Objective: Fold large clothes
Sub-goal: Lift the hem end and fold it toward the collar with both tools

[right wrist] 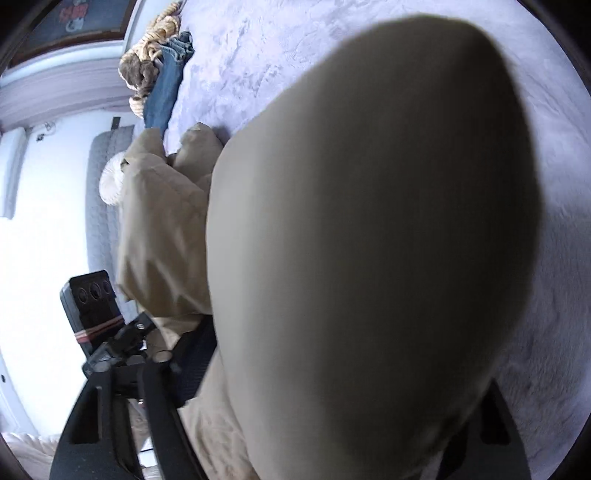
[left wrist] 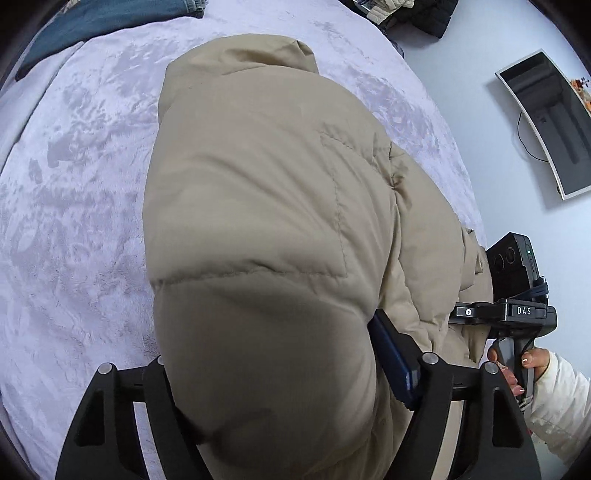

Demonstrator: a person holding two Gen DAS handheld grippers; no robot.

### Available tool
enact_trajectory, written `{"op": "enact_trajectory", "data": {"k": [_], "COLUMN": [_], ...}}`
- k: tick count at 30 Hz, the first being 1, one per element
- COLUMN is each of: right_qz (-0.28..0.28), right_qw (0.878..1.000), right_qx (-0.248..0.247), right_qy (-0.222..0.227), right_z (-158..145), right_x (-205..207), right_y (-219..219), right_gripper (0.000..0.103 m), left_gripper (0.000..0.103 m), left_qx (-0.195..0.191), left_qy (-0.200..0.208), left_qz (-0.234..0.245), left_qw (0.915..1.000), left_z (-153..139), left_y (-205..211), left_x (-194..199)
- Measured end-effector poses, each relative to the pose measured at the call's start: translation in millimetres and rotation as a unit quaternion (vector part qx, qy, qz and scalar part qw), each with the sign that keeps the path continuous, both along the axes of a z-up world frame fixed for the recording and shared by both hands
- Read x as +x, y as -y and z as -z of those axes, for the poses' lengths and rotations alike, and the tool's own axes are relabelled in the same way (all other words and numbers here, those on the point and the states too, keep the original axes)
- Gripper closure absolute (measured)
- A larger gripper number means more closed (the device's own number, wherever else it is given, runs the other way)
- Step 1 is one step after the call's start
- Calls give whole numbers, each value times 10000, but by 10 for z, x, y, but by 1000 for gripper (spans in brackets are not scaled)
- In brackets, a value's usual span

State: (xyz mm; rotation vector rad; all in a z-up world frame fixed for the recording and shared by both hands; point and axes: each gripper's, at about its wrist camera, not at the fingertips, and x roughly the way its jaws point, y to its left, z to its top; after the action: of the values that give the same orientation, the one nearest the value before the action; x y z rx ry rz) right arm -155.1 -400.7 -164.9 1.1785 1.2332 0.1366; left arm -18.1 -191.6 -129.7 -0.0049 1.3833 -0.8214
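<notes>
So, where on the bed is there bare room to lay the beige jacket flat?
Free: the wide lilac blanket left of the beige jacket, below the jeans. A narrower strip lies on its right, toward the bed edge. Crowded: the far corner with the dark clothes, and the jeans' corner.

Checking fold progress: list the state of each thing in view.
beige puffer coat: bunched on the bed, gripped by both tools
left tool: closed on a coat fold
right tool: closed on a coat fold
jeans: lying at the bed edge
bed cover: spread flat
</notes>
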Motion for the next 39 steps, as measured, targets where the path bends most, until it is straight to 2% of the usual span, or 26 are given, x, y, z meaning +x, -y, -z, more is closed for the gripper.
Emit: {"op": "enact_trajectory", "data": {"k": [3,6,11,17,22,29,31,35,39], "right_qz": [0,8,113,262,217,-75,-149,-225,-227], "right_qw": [9998,9995,9987,9970,9959,9954,9953,9955,9957], "right_qx": [42,24,-106,-300,-350,-405,-489,-672,-772], "right_qy": [173,301,487,671,806,866,820,630,452], "right_z": [-119,-252,-451,-588,-601,-473,-446,-271,-189], "right_x": [-29,6,195,658,1297,2282,2547,2788,2871], "right_y": [-21,-83,-257,-678,-1111,-1570,-1495,-1510,-1448], "right_gripper": [50,50,50,50,50,50,50,50,48], "left_gripper": [27,27,27,27,27,27,27,26,19], "left_qx": [-92,-218,-324,-335,-238,-34,54,125,180], "left_qy": [142,237,370,546,737,816,747,564,661], "left_qz": [74,105,130,201,-55,-631,-779,-981,-1020], "left_qw": [9998,9994,9987,9977,9970,9947,9941,9935,9924], "left_z": [-127,-252,-404,-500,-584,-295,-135,150,267], "left_y": [33,4,-419,-999,-1538,-2022,-2087,-2165,-2192], "left_x": [-20,-21,235,703,1223,1950,2086,2216,2218]}}
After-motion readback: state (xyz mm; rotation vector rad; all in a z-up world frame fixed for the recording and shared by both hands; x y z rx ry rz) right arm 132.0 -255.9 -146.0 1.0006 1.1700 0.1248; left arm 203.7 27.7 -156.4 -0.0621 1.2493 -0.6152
